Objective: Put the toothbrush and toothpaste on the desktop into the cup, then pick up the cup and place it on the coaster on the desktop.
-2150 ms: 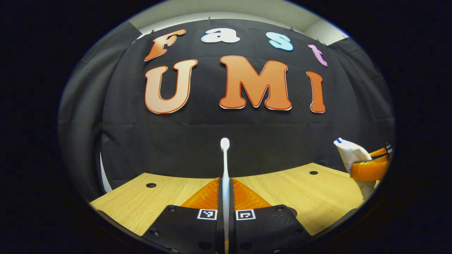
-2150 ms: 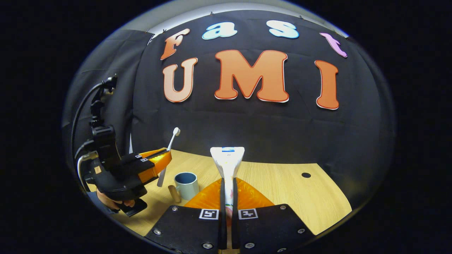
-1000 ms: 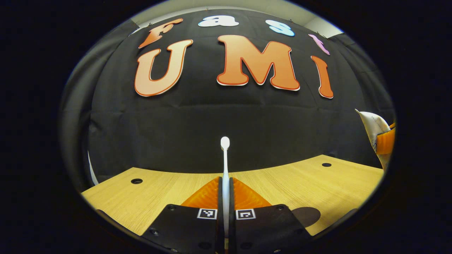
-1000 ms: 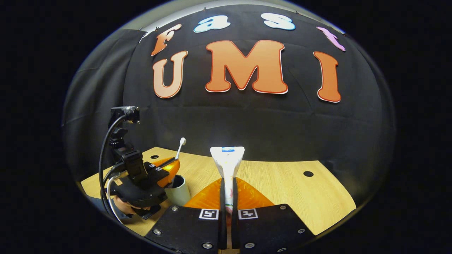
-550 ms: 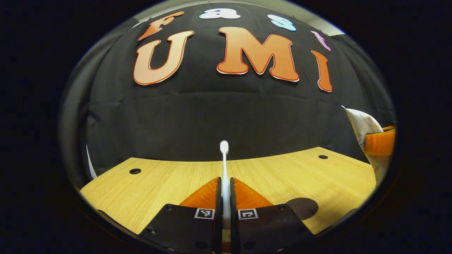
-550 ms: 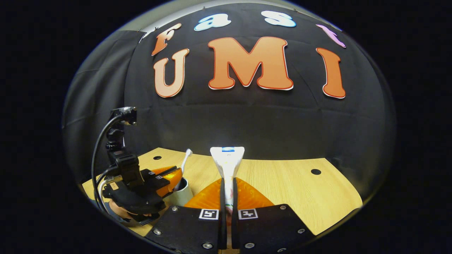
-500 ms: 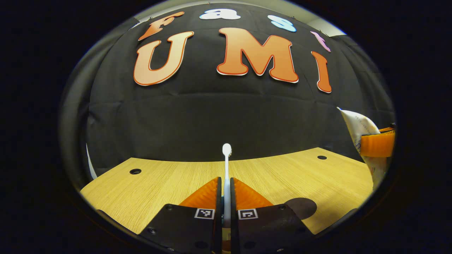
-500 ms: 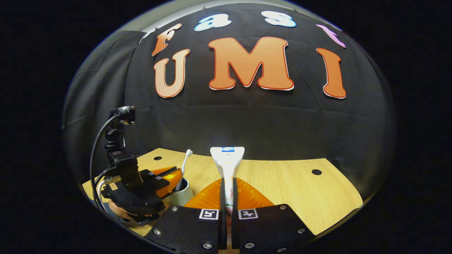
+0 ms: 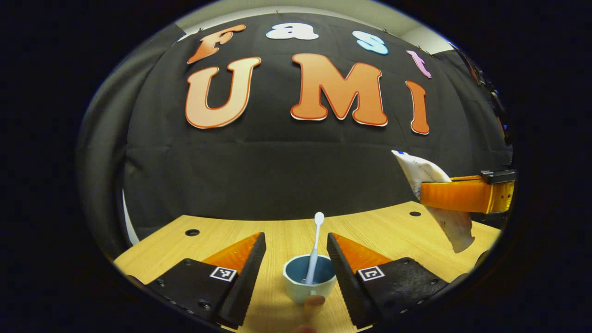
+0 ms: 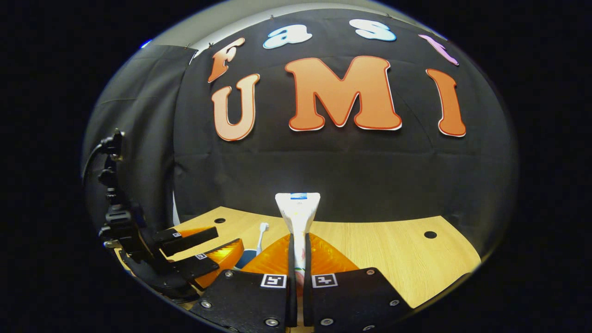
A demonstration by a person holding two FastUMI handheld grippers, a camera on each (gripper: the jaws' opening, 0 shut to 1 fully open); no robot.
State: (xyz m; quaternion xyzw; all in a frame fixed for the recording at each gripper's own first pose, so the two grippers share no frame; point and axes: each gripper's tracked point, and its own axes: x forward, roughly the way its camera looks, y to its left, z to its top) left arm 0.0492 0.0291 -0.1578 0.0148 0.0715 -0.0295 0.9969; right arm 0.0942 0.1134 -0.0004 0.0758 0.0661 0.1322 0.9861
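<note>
Pale blue, the cup (image 9: 309, 283) stood nearest on the wooden desktop (image 9: 231, 240) between your spread left gripper (image 9: 296, 245) fingers, the toothbrush (image 9: 314, 245) upright inside it. Farther right, your right gripper (image 10: 298, 240) clamped the toothpaste (image 10: 298, 210) above the desktop, its fingers partly hiding the cup.

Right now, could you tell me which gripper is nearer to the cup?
Left. The left gripper is open with a finger on either side of the cup; the right gripper holds the toothpaste up off to its right.
</note>
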